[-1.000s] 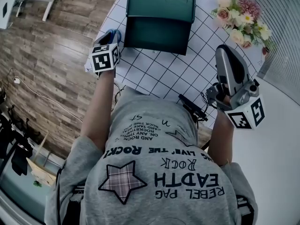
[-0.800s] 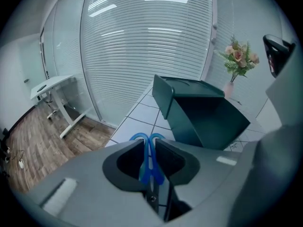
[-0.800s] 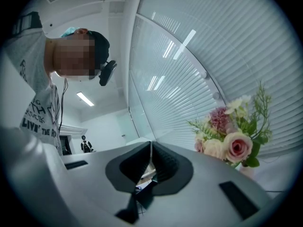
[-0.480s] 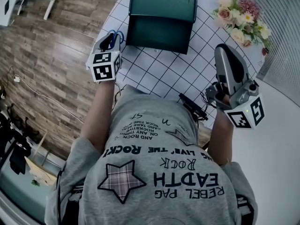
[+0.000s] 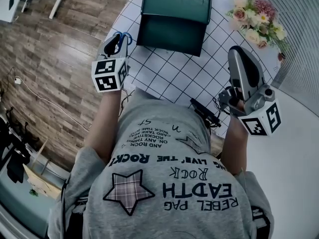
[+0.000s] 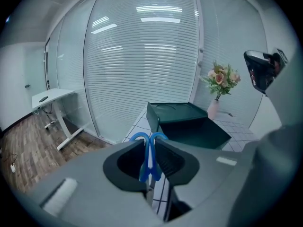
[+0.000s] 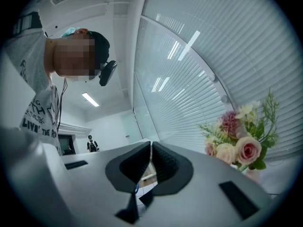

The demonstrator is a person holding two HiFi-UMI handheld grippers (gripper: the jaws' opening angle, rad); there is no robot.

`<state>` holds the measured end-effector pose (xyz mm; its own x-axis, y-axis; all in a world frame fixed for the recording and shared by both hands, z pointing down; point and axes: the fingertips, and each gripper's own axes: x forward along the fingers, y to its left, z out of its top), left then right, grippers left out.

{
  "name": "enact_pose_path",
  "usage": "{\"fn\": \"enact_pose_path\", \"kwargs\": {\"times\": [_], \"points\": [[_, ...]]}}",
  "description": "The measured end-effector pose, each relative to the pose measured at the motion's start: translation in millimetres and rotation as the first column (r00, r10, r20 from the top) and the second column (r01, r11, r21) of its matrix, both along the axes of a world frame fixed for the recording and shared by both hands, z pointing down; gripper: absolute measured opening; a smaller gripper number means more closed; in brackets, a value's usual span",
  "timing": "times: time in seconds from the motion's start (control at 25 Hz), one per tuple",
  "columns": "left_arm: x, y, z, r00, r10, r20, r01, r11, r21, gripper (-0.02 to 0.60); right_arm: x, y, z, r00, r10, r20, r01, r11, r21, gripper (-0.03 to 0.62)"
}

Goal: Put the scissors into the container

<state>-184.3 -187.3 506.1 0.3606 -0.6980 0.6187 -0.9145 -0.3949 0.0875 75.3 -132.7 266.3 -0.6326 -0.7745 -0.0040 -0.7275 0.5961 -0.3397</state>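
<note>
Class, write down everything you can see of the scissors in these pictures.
The scissors have blue looped handles that look like plastic; the blades are hidden. The left claw is shut on them, the two loops side by side and poking out past its tips. In the head view they sit left of the dark green container, over the gridded table edge, not yet inside it.

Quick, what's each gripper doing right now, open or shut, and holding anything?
The left gripper is shut on the scissors.
The right gripper is shut, with nothing between its jaws.
</note>
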Motion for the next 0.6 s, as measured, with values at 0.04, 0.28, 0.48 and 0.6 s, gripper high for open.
{"fn": "enact_pose_path", "kwargs": {"times": [0.04,0.28,0.48,0.6], "points": [[0,0,-4,1.0,0.0,-0.004,0.0,1.0,0.009,0.078,-1,1,-1,1.0,-0.002,0.0,0.002,1.0,0.002,0.017],[-2,-2,-25,1.0,-0.01,-0.022,0.012,0.999,0.053,0.077,-3,6,-9,1.0,-0.008,0.002,0.008,1.0,0.026,0.017],[-8,-5,-43,0.999,-0.021,-0.024,0.024,0.995,0.097,0.077,-1,11,-17,1.0,0.002,0.001,-0.002,0.999,0.048,0.017],[-10,-7,-52,0.999,-0.024,-0.027,0.027,0.992,0.121,0.077,2,16,-22,1.0,0.011,0.0,-0.011,0.998,0.06,0.017]]}}
